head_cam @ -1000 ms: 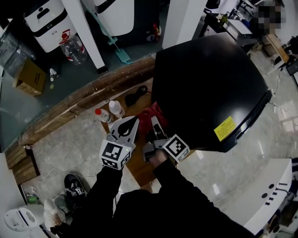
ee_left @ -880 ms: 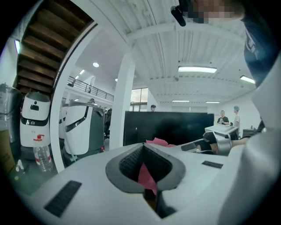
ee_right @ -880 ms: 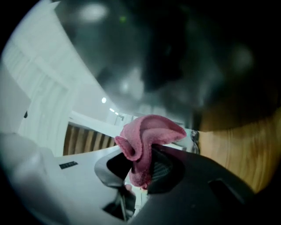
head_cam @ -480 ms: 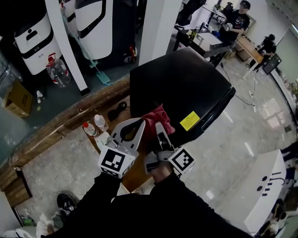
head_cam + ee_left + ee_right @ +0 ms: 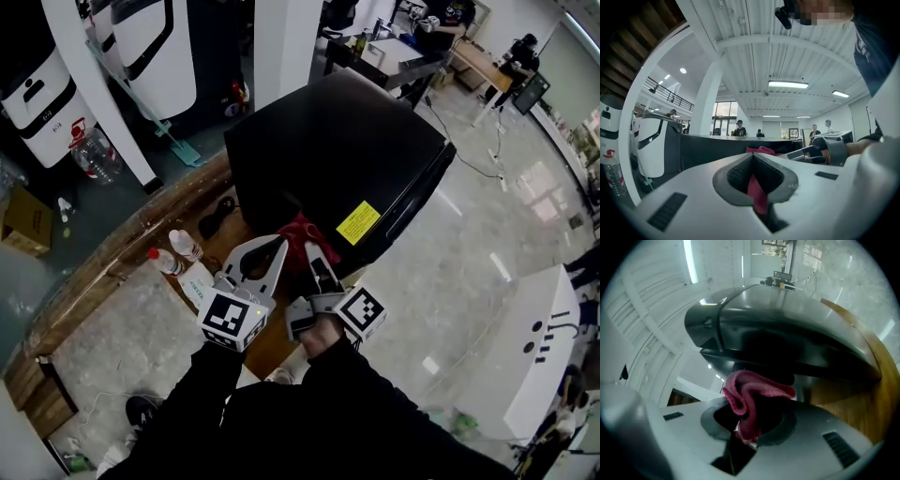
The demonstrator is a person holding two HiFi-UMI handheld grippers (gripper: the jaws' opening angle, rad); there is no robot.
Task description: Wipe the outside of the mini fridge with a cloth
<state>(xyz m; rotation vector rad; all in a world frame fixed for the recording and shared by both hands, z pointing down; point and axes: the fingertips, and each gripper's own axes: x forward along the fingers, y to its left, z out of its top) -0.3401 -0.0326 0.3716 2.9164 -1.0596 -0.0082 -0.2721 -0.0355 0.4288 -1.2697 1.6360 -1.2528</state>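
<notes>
The black mini fridge (image 5: 347,141) stands on a wooden bench, with a yellow sticker (image 5: 358,222) near its closest edge. A red cloth (image 5: 298,231) is bunched against the fridge just left of that sticker. My right gripper (image 5: 310,249) is shut on the cloth, which bulges out past its tips (image 5: 757,387) under the fridge's dark body (image 5: 787,329). My left gripper (image 5: 278,244) sits close beside it on the left. Its jaws (image 5: 752,157) are together with a strip of red cloth (image 5: 757,192) between them.
Two small bottles (image 5: 176,251) stand on the curved wooden bench (image 5: 112,258) left of the grippers. White machines (image 5: 150,47), a water jug (image 5: 94,150) and a cardboard box (image 5: 26,220) sit on the floor beyond. A white counter (image 5: 544,366) is at the right. People stand at the far desks (image 5: 459,14).
The head view has swung, so the fridge now sits more to the left. Both grippers have stayed together on the cloth, which now lies closer to the yellow sticker.
</notes>
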